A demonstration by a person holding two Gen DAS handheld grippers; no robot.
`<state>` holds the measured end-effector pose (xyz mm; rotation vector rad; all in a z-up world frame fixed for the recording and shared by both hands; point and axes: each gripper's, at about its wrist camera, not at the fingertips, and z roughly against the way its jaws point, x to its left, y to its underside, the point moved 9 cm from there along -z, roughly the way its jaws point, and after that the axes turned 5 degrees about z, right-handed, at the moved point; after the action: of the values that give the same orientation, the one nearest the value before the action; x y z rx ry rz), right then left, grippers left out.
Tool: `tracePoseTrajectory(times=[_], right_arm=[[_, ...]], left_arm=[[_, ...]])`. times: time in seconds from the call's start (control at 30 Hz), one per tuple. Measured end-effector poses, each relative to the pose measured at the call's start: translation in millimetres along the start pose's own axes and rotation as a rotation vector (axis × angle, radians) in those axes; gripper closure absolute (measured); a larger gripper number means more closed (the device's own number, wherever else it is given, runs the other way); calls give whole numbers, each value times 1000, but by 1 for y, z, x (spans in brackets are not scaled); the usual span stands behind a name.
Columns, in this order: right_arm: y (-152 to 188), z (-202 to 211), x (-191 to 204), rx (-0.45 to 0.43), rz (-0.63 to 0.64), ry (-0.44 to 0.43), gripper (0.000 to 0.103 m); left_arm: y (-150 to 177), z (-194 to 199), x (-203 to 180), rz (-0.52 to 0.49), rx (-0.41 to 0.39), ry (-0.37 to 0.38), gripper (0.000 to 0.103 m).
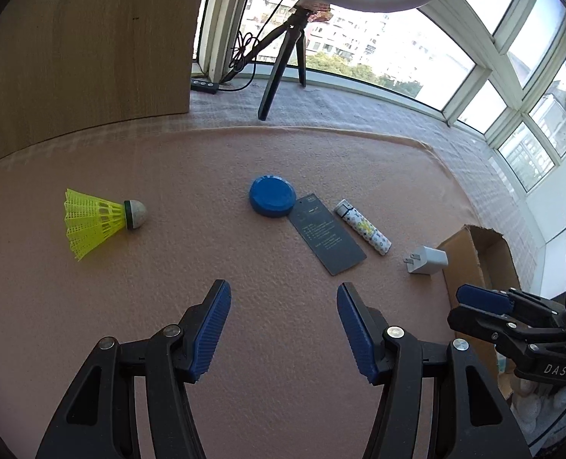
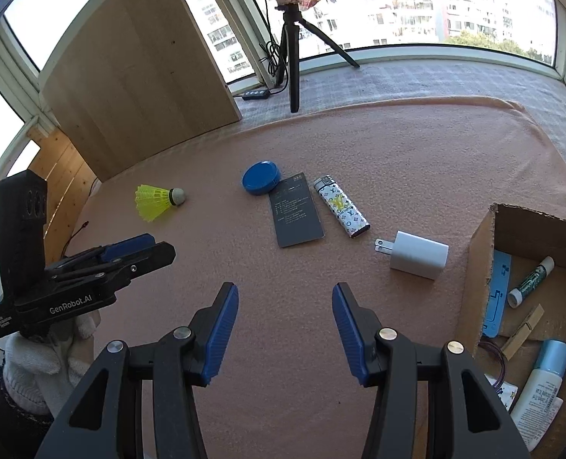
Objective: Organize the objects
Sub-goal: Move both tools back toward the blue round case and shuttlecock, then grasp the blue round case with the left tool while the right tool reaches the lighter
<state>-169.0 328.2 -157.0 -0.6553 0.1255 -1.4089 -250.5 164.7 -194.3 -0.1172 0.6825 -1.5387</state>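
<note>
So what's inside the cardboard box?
The box holds a lip balm, clothespin, blue card and lotion bottle; its near corner is out of frame.

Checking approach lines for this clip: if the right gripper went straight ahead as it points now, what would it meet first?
Most likely the dark card; the right gripper is open and aims over bare blanket toward it. Depth is uncertain.

From my left and right wrist cameras I look forward, close over the same pink blanket (image 1: 168, 160) toward the windows (image 2: 436, 0).
</note>
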Motion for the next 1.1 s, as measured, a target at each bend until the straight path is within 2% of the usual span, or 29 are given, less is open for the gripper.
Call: tracePoseTrajectory(times=[0.23, 0.5, 0.77, 1.1], right_arm=[[3, -5, -9, 14, -45, 17, 56], [-25, -4, -27, -21, -70, 42, 56], [-27, -21, -36, 15, -102, 19, 56], [-28, -29, -41, 37, -104, 16, 56]], left_arm=[[-48, -53, -8, -18, 23, -23, 42], [-89, -107, -7, -23, 47, -74, 45], [-92, -142, -6, -43, 113, -86, 48], [-87, -149, -9, -94, 131, -97, 58]])
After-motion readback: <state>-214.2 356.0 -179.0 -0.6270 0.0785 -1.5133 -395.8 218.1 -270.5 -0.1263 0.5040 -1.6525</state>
